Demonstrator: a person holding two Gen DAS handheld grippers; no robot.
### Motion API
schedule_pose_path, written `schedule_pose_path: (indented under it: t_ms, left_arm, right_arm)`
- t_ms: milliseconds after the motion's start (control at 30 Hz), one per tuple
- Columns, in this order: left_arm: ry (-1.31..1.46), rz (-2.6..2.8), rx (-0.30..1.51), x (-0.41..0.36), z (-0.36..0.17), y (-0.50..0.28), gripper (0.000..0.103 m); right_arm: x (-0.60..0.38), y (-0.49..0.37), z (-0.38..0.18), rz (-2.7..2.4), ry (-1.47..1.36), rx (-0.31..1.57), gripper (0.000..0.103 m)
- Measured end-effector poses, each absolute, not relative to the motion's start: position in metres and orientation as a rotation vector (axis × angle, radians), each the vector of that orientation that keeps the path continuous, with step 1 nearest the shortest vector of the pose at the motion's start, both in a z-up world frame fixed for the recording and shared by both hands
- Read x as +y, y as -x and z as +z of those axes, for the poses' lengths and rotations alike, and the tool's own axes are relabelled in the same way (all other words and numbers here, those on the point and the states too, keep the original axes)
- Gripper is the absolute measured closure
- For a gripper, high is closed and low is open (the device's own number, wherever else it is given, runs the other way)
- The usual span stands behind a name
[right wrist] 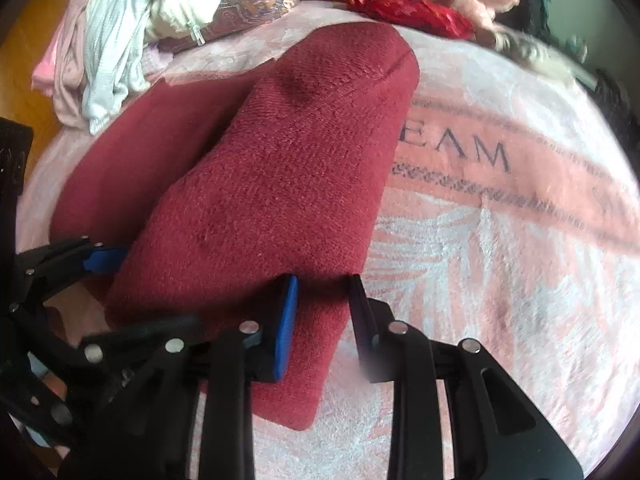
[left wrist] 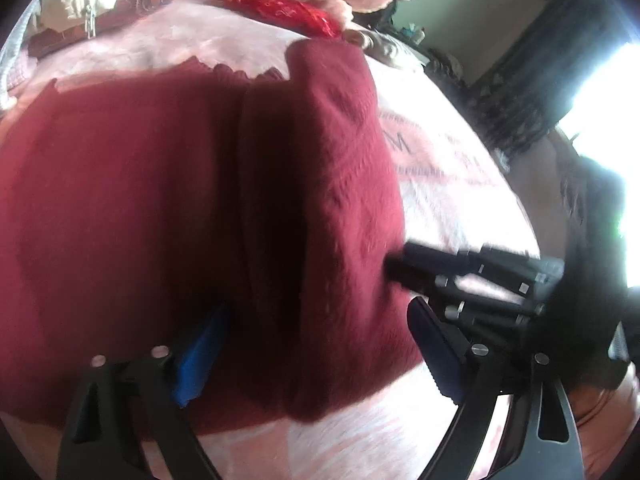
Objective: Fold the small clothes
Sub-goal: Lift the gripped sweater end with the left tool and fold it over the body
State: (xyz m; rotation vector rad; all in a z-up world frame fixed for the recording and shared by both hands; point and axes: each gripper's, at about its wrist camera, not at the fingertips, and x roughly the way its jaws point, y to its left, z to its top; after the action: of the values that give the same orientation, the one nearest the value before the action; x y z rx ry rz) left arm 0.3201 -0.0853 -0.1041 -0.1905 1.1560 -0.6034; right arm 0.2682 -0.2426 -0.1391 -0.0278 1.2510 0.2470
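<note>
Maroon knit garment [right wrist: 256,184] lies half-folded on the pink blanket [right wrist: 500,280], the left tongs [left wrist: 316,354] spread wide and empty over it, the right tongs [right wrist: 324,312] half-closed astride its near edge, gripping nothing, so lay the flap square and press flat.

We're looking down on a dark red knit garment [left wrist: 160,184] spread over a pink patterned blanket [left wrist: 448,184], one panel folded over along the middle. Our left gripper [left wrist: 320,344] stands wide open over the near hem, nothing pinched. The right gripper [left wrist: 404,268] reaches in from the right, its tips at the fold's edge. A red crumpled item [left wrist: 280,8] lies beyond.
</note>
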Motion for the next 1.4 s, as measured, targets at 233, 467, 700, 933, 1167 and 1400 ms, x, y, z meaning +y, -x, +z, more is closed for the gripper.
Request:
schedule_pose_path:
  t_ms: [233, 467, 700, 933, 1167, 1400]
  left_arm:
    - [0.158, -0.555, 1.168, -0.086, -0.120, -0.322, 0.073]
    - [0.188, -0.548, 1.067, -0.070, -0.099, -0.307, 0.093]
    - [0.188, -0.505, 0.929, -0.021, -0.055, -0.291, 0.094]
    - [0.220, -0.395, 0.841, 0.059, -0.027, -0.284, 0.094]
    - [0.257, -0.274, 0.926, 0.124, -0.074, -0.292, 0.093]
    - [0.253, -0.257, 0.971, 0.124, -0.099, -0.296, 0.093]
  right_arm:
    - [-0.243, -0.266, -0.136, 0.275, 0.000, 1.262, 0.071]
    - [-0.240, -0.259, -0.125, 0.261, -0.001, 1.238, 0.070]
    - [-0.232, -0.255, -0.113, 0.283, -0.002, 1.205, 0.068]
    - [-0.205, -0.255, -0.115, 0.335, 0.034, 1.217, 0.068]
    - [-0.173, -0.255, -0.129, 0.392, 0.085, 1.264, 0.068]
    - [-0.150, -0.249, -0.157, 0.411, 0.132, 1.341, 0.066]
